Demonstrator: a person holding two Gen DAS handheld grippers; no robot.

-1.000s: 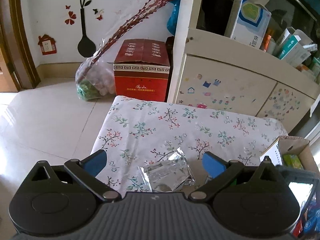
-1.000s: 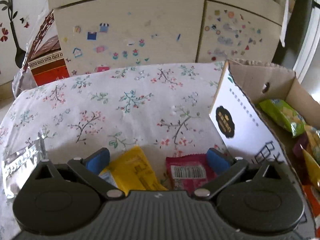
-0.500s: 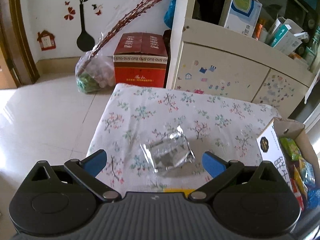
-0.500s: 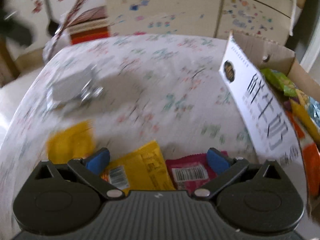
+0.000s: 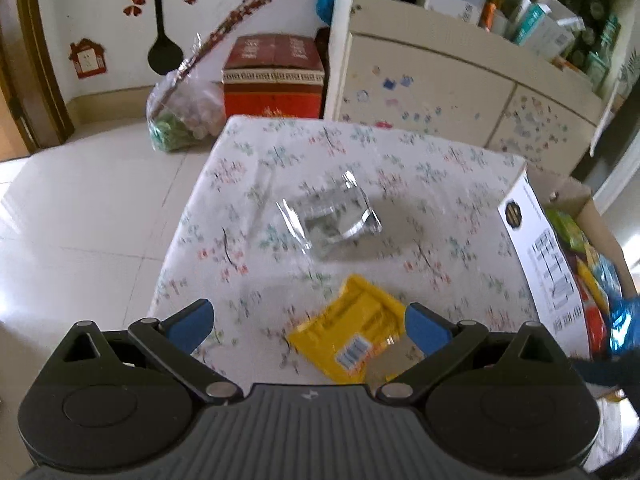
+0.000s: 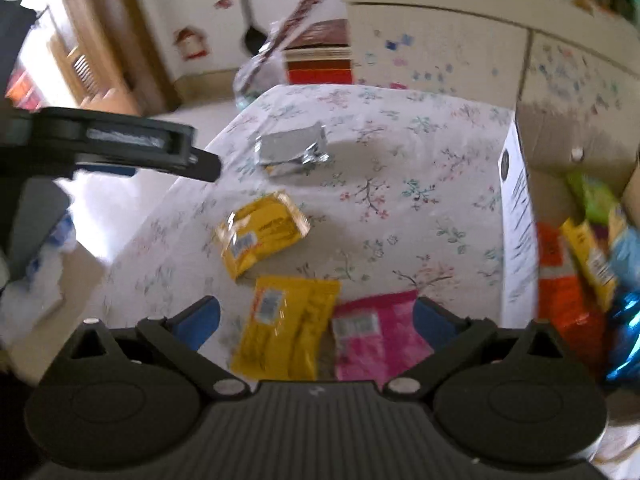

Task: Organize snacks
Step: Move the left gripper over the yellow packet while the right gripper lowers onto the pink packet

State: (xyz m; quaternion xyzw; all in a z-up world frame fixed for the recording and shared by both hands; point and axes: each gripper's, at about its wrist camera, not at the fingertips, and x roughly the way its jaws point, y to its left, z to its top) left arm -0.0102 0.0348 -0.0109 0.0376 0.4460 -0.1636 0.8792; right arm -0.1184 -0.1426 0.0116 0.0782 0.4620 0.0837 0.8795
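On the floral tablecloth lie a silver packet and, nearer, a yellow packet. My left gripper hovers open above the yellow packet, holding nothing. In the right wrist view the silver packet lies farthest, then a small yellow packet. A larger yellow packet and a pink packet lie side by side under my open right gripper, which is empty. The left gripper shows side-on at the upper left. A cardboard box on the right holds several snacks.
The box's white printed flap stands up along the table's right edge. Behind the table are a cream cabinet, a red carton and a plastic bag on the floor. Tiled floor lies to the left.
Both grippers have drawn back and up from the table, so more of it shows. The second yellow packet has come into the left view. No packet has moved.
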